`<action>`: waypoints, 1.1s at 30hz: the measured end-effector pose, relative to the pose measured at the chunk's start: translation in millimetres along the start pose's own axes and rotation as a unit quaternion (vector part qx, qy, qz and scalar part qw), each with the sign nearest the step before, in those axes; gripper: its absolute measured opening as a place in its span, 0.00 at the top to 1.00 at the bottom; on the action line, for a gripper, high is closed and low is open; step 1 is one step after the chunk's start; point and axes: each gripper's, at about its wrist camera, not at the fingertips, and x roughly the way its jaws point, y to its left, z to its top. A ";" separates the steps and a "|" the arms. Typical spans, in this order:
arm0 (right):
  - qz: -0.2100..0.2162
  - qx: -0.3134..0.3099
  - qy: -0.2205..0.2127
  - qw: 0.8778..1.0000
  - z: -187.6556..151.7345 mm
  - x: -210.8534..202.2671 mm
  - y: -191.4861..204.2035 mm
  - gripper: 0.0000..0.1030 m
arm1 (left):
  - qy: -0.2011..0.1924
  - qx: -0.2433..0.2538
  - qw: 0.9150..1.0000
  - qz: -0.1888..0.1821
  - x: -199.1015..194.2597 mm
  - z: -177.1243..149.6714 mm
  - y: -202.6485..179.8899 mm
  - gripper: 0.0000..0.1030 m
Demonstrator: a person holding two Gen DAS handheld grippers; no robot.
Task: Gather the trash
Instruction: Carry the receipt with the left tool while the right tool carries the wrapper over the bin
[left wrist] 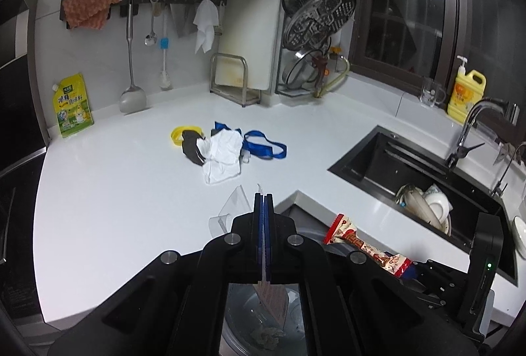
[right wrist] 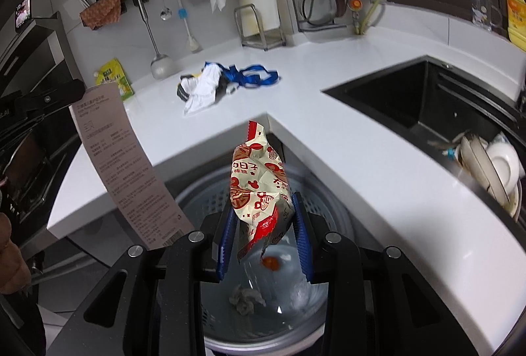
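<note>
The white table [right wrist: 328, 152] wraps round the grey trash bin [right wrist: 315, 208] below me. My right fingers [right wrist: 264, 236] tilt down over the bin, part-spread, pinching a red-and-cream snack wrapper [right wrist: 259, 181]. My left fingers [left wrist: 264, 224], also tilted down, press together on a printed paper slip [right wrist: 121, 165]. More scraps, a white wad [left wrist: 223, 155] and a blue strap [left wrist: 263, 148], lie on the table.
</note>
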 end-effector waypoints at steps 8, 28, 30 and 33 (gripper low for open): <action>-0.002 0.007 0.017 1.000 -24.4 5.6 -10.5 0.69 | 0.025 0.002 1.000 0.005 17.9 -32.5 -13.7 0.99; 0.001 0.010 0.076 0.997 -51.9 42.4 -13.3 0.69 | 0.078 -0.017 0.997 0.014 64.7 -82.1 -17.9 0.99; 0.000 0.009 0.083 0.997 -54.3 46.8 -13.0 0.69 | 0.081 -0.019 0.996 0.016 68.2 -85.1 -17.0 0.99; -0.006 0.002 0.091 0.996 -57.6 51.9 -11.4 0.69 | 0.089 -0.021 0.996 0.018 74.0 -90.1 -15.0 0.99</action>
